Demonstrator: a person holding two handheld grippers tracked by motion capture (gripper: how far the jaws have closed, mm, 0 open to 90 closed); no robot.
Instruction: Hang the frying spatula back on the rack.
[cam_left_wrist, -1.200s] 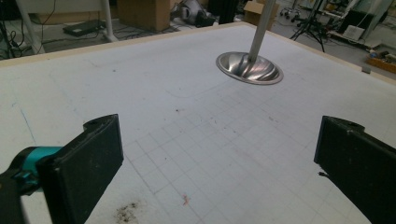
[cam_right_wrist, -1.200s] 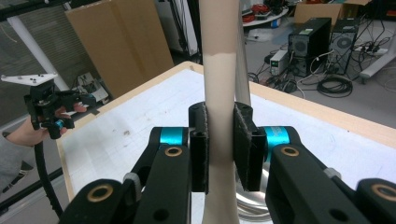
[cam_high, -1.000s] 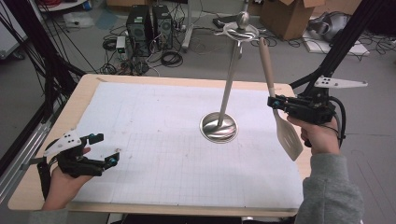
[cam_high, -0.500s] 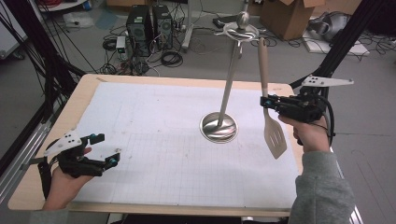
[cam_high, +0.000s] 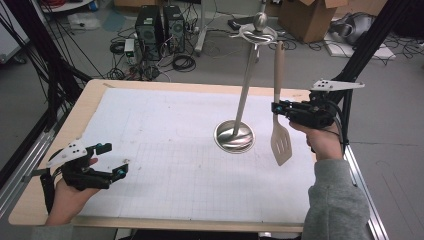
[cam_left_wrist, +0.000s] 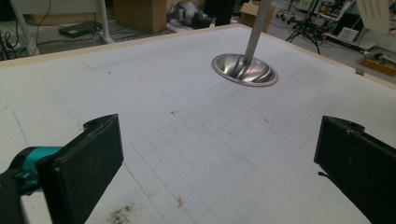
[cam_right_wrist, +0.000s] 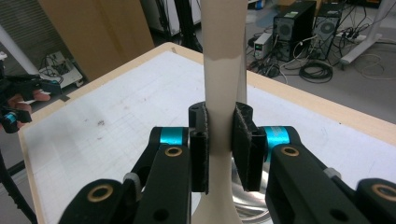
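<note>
Cables, computer towers (cam_high: 159, 25) and cardboard boxes (cam_high: 306, 19) crowd the workshop floor behind a wooden table (cam_high: 90, 100) covered with a white gridded sheet (cam_high: 165, 135). On the right half of the sheet stands a steel utensil stand (cam_high: 235, 136), its round base flat on the paper and its thin pole leaning up to a hooked ring with a ball on top.

Just beside that stand, on its right, the right gripper (cam_high: 276, 107) holds a beige slotted spatula (cam_high: 280, 142) off the table. Its jaws pinch the handle partway along its length; the right gripper view shows both black pads pressed flat against the pale handle (cam_right_wrist: 219, 126). The spatula hangs nearly upright, its slotted blade pointing down above the sheet and apart from the stand's base, its handle end reaching up close to the ring at the top of the pole.

At the near left corner of the table, well apart from the stand, the left gripper (cam_high: 112, 160) rests low in a person's hand. Its jaws are spread wide with nothing between them; in the left gripper view the two black pads frame bare gridded paper, with the stand's base (cam_left_wrist: 245, 70) farther off.
</note>
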